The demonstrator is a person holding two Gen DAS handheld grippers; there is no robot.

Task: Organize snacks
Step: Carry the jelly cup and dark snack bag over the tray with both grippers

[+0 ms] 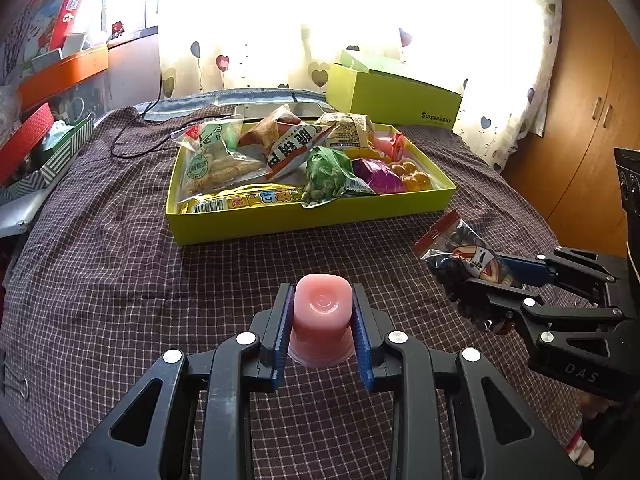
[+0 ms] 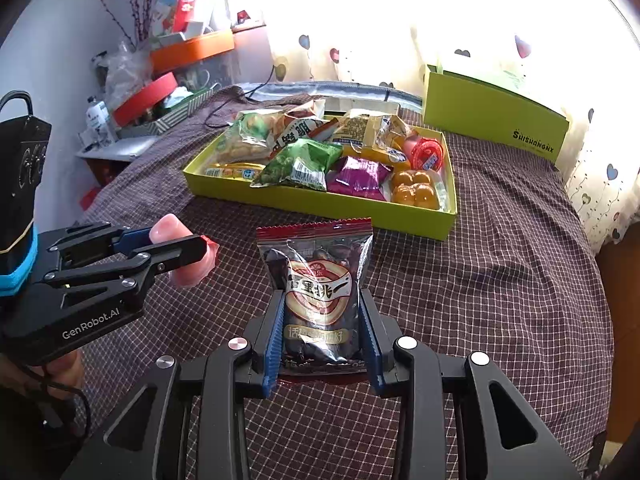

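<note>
My left gripper is shut on a pink jelly cup, held upside down above the checked cloth. The same left gripper and pink jelly cup show at the left of the right wrist view. My right gripper is shut on a dark clear-fronted snack bag with a red top seal. In the left wrist view the right gripper holds that snack bag at the right. Beyond both lies a lime-green tray full of several snack packets; the tray also shows ahead.
A lime-green box lid stands behind the tray by the heart-print curtain. A black cable runs across the cloth at the left. Cluttered boxes sit left of the bed. A wooden wardrobe stands at the right.
</note>
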